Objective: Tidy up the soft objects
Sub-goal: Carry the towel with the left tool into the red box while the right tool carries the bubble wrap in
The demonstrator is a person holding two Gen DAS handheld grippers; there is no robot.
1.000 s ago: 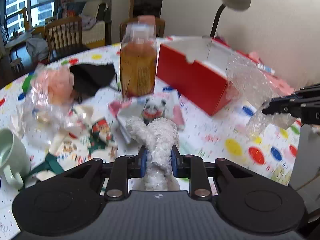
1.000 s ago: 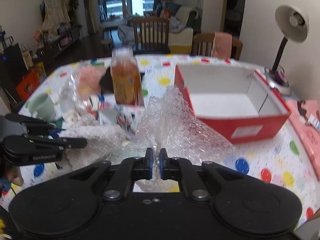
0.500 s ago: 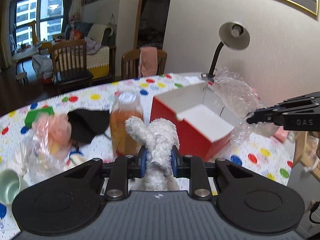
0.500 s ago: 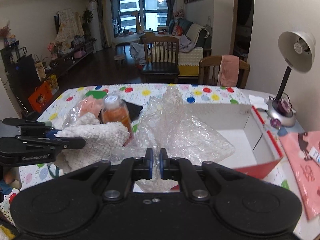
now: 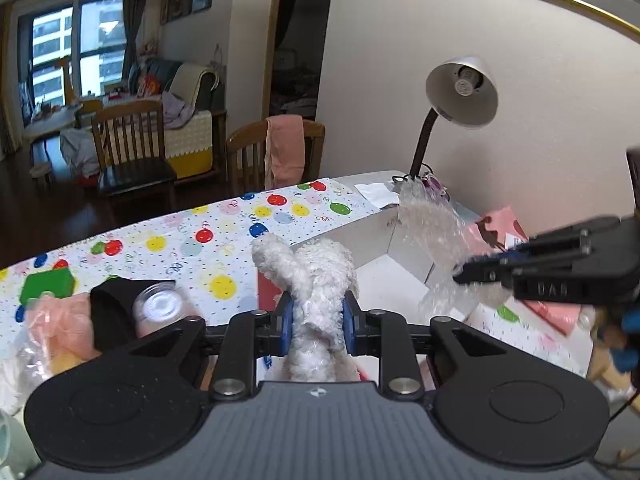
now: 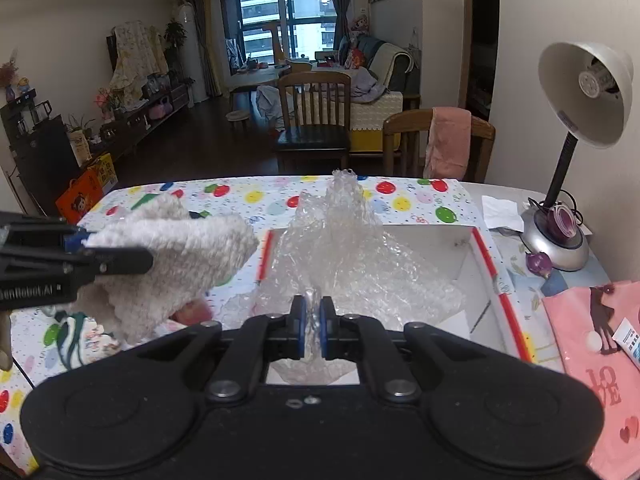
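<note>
My left gripper [image 5: 317, 322] is shut on a white fluffy cloth [image 5: 316, 276] and holds it in the air above the table, near the left edge of the red box [image 6: 486, 264]. The cloth also shows in the right wrist view [image 6: 172, 256]. My right gripper [image 6: 313, 326] is shut on a sheet of clear bubble wrap [image 6: 348, 256] and holds it over the open box, whose inside is white. In the left wrist view the bubble wrap [image 5: 434, 236] hangs from the right gripper [image 5: 464, 276] above the box [image 5: 380, 256].
A table with a balloon-patterned cloth [image 5: 224, 232] holds a capped bottle [image 5: 158, 308], a black cloth [image 5: 112, 312], a bagged pink item [image 5: 60, 328] and a green block [image 5: 46, 286]. A desk lamp [image 6: 576, 152] and a pink bag [image 6: 600, 344] stand right of the box. Chairs stand behind.
Both grippers have risen and moved toward the red box with their loads. The bubble wrap now hangs over the box opening, and the cloth is beside its left edge.
</note>
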